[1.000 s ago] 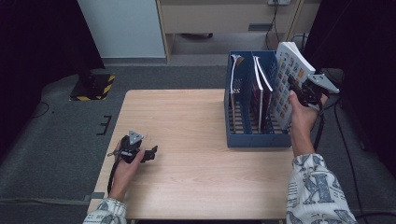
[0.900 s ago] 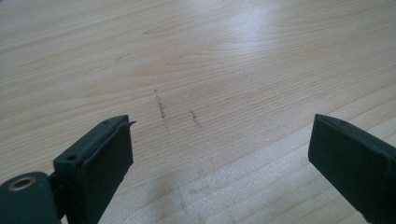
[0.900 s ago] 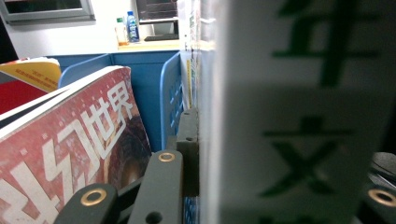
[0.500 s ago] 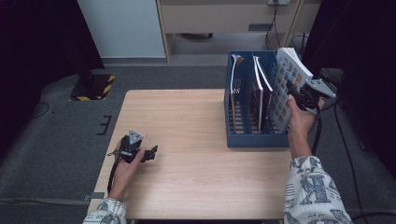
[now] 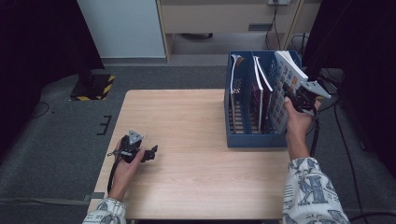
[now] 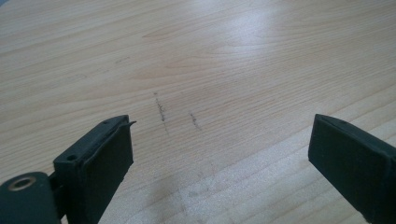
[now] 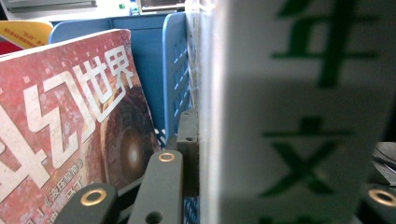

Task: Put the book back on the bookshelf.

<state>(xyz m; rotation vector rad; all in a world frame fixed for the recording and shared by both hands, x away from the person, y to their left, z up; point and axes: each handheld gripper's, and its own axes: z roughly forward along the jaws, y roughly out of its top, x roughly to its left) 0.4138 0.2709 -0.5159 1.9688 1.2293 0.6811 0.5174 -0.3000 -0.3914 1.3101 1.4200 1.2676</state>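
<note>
Right gripper (image 5: pixel 290 97): the person's right hand (image 5: pixel 299 122) is holding it up at the far right side of the blue file rack (image 5: pixel 254 140); its jaws are closing on a white book (image 5: pixel 286 79), one jaw on each face of the cover, opened no wider than the book is thick.
White book: it is standing in the rightmost compartment of the file rack, tilting with its top edge leaning toward the right and rising above the rack's rim. In the right gripper view its cover (image 7: pixel 299 116) is sitting close to the lens, white with blurred green characters, its edge running upright.
File rack: it is sitting on the right part of the worktop (image 5: pixel 187 121), near the right edge, with upright dividers splitting it into compartments.
Red book (image 7: pixel 70 126): it is leaning in the compartment next to the white book, a blue divider (image 7: pixel 177 74) standing between the two.
Other books (image 5: pixel 259 84): thin volumes are standing in the rack's left and middle compartments.
Left gripper (image 5: pixel 154 150): the left hand (image 5: pixel 128 158) is resting it on the near left part of the worktop, well apart from the rack; its jaws are standing wide open over bare wood (image 6: pixel 210 70), gripping nothing.
</note>
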